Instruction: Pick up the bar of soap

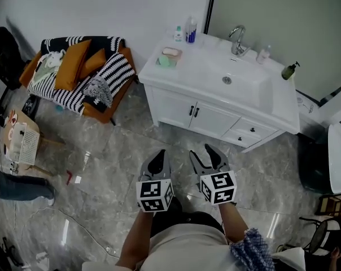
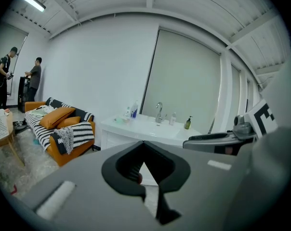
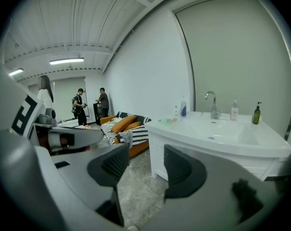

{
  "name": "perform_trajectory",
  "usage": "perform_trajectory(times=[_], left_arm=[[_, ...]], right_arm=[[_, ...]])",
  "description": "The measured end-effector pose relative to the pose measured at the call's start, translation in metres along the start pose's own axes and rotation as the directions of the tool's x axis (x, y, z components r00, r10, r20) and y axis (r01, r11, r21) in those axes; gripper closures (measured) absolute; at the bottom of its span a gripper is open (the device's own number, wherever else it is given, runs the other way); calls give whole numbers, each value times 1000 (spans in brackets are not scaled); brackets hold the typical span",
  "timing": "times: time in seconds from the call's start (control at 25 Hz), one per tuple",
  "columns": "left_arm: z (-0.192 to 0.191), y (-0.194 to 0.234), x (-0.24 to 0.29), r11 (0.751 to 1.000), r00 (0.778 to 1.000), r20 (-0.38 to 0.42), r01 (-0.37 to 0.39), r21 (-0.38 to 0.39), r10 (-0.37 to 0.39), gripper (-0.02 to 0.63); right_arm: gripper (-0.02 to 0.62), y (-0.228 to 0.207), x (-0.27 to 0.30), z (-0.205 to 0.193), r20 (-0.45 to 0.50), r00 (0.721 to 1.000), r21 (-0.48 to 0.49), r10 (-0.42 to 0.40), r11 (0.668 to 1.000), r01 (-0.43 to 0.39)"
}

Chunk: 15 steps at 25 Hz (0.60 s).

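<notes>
Grey marble-patterned floor (image 1: pixel 103 145) fills most of the head view, and both grippers hang over it just in front of the person's body. Beyond them stands a white vanity counter (image 1: pixel 199 66) with a sunken basin (image 1: pixel 238 83) and cupboard doors below. To its left is an orange sofa (image 1: pixel 115 97) heaped with striped blankets and cushions.

The left gripper (image 1: pixel 158 154) has its jaws brought together, and its own view shows the tips meeting with nothing between them. The right gripper (image 1: pixel 203 151) has its jaws standing moderately apart, with only floor and the counter's front seen through the gap. The two are side by side, near each other but not touching.

On the counter, a chrome faucet (image 1: pixel 237 40) rises behind the basin. A dark green pump bottle (image 1: pixel 289 70) stands at the right end, and two bottles (image 1: pixel 190 30) stand at the back of the left end. The bar of soap (image 1: pixel 171 52), pale pink, lies on a dish at that left end, just in front of the bottles and beside a small green object (image 1: pixel 164 61). It is well apart from both grippers, ahead of them across the floor and roughly in line with the gap between them.
</notes>
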<state>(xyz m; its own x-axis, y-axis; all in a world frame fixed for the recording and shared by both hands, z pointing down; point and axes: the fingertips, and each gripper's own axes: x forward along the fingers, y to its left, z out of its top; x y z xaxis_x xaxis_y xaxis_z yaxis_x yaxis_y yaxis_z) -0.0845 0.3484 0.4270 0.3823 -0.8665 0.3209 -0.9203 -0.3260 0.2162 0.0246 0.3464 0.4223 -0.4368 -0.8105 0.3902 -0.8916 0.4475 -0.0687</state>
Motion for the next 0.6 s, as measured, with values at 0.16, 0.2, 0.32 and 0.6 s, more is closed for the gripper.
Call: perform_trajectory(times=[0.16,0.2,0.32,0.6], left_arm=[[3,13,8,1000,1000,-2,7,1,-7,598],[4,15,10,1000,1000,-4,10,2,-10,598],[5,20,14,1000,1000,-11,25,12,-25,598],[16,34,15,999,999,1,44,21,-44,598]], right_arm=[[377,6,13,5,4,1000,-1,4,1000,-4],[377,7,16,6,5,1000,0,2,1000,-2],[377,5,25,8,4,1000,20,-15,1000,15],[377,13,36,16,9,999,24,-38,999,38]])
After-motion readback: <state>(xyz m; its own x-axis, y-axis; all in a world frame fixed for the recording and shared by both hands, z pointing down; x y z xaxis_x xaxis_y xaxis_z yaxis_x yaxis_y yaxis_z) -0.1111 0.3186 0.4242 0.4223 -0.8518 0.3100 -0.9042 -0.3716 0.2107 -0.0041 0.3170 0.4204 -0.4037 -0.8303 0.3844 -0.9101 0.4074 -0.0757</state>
